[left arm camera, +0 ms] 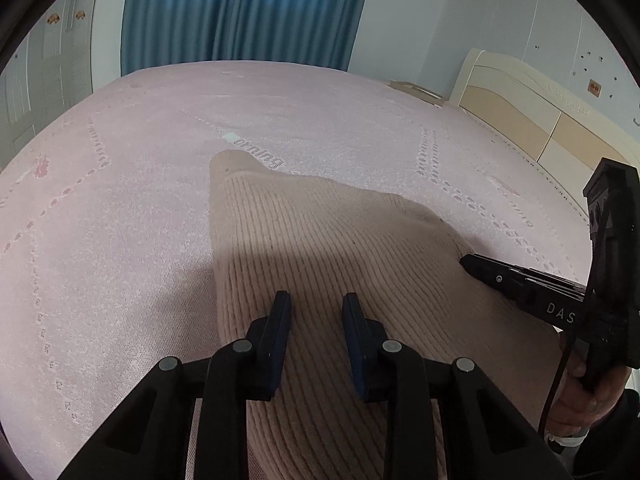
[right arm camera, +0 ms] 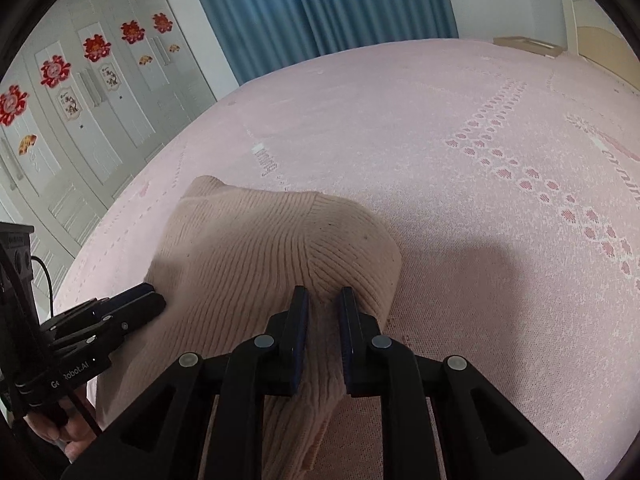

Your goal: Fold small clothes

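A beige ribbed knit garment (left arm camera: 320, 248) lies on the pink bedspread (left arm camera: 120, 184); it also shows in the right wrist view (right arm camera: 248, 256). My left gripper (left arm camera: 316, 304) sits over the garment's near part with its jaws apart, fabric running between them. In the right wrist view it appears at the garment's left edge (right arm camera: 154, 298), looking nearly closed there. My right gripper (right arm camera: 323, 300) has its jaws close together on a bunched fold of the garment's right side. It shows at the right of the left wrist view (left arm camera: 466, 260), at the garment's edge.
The pink bedspread (right arm camera: 480, 160) stretches far ahead and to both sides. A cream headboard (left arm camera: 520, 108) stands at the right. Blue curtains (left arm camera: 240, 12) hang behind the bed. White wardrobe doors with red decorations (right arm camera: 80, 92) stand at the left.
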Demonstrator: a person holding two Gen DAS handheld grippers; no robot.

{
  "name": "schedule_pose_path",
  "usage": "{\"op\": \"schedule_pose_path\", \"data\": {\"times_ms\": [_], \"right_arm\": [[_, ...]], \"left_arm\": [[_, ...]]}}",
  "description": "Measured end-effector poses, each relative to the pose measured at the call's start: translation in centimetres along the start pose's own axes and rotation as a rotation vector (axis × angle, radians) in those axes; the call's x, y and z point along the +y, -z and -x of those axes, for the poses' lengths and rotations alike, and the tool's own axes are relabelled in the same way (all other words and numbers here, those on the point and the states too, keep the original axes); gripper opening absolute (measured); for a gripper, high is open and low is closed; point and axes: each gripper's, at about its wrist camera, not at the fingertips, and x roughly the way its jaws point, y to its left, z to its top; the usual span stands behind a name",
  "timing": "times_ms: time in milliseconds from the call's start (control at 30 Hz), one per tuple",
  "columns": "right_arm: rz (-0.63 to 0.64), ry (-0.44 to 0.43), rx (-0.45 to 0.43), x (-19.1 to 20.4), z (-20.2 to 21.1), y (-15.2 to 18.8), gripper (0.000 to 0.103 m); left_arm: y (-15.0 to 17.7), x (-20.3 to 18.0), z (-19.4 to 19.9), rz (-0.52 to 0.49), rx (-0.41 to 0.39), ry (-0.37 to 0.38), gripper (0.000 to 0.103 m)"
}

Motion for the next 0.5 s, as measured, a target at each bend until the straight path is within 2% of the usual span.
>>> {"op": "schedule_pose_path", "data": {"times_ms": [500], "right_arm": [[0.002,0.002,-0.008,0.07,-0.11,0.32,0.014]], "left_arm": [[0.27,-0.33,0.37,-0.028,-0.016,-0.028,0.026]]}}
